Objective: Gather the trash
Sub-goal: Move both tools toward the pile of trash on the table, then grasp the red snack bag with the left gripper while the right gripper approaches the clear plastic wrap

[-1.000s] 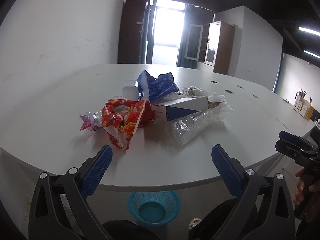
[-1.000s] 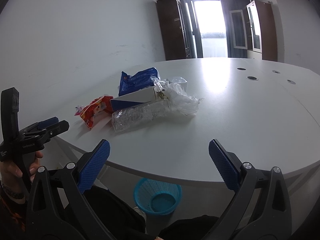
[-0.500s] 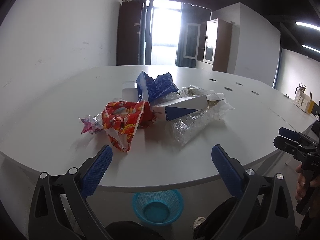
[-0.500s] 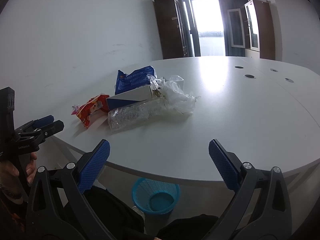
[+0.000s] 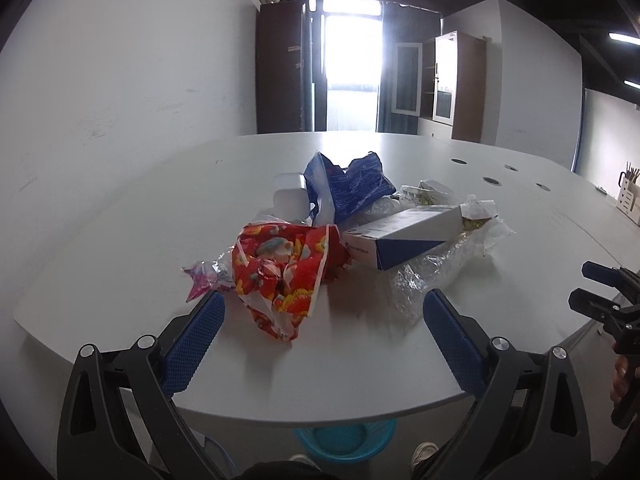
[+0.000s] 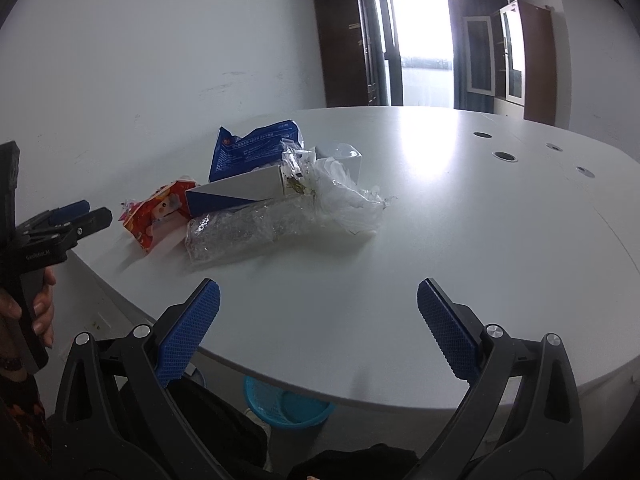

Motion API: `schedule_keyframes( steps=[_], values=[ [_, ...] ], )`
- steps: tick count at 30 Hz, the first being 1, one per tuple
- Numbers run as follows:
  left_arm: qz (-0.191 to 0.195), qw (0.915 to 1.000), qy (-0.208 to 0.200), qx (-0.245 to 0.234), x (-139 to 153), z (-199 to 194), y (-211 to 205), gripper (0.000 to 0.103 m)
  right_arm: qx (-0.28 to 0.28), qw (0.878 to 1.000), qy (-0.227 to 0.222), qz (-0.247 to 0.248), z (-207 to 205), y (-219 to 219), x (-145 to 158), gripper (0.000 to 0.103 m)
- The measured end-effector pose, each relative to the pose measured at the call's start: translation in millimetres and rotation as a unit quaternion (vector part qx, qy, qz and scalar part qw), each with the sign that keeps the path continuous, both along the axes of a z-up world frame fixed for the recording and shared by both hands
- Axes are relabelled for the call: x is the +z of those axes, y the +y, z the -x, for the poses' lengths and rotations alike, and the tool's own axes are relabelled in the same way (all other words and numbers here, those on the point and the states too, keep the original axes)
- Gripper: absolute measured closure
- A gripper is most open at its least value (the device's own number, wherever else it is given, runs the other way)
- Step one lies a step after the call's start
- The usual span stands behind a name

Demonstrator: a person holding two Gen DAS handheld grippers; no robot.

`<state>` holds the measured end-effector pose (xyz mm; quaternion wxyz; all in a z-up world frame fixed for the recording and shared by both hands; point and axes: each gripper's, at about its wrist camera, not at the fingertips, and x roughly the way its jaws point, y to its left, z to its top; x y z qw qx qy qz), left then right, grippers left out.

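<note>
Both tools, left tool (image 5: 324,328) and right tool (image 6: 318,320), are held wide open (nothing gripped); the red wrapper (image 5: 284,268) is best pinched first.

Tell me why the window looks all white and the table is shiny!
Left wrist view: the window is blown out by daylight, so nothing shows through it, and the room's edges bend from the fisheye lens. Right wrist view: that light bounces off the table as a bright glare patch, and the trash pile casts soft shadows toward the camera.
</note>
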<state>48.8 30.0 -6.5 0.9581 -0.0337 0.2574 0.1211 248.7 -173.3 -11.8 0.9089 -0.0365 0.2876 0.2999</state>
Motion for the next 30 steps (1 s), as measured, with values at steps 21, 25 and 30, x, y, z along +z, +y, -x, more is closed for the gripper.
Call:
schedule_keyframes(
  steps=[21,25,30],
  values=[
    [0.014,0.9982,0.051,0.028,-30.2,-45.7,38.3,0.060,0.023,0.996,0.056,0.064,-112.1,51.5,-12.4,0.051],
    [0.022,0.9985,0.043,0.026,-28.2,-41.1,40.1,0.076,0.031,0.995,0.056,0.080,-115.0,60.1,-14.7,0.085],
    [0.034,0.9986,0.026,0.033,-21.5,-32.7,46.6,0.090,0.024,0.995,0.053,0.084,-112.1,58.9,-17.2,0.100]
  ],
)
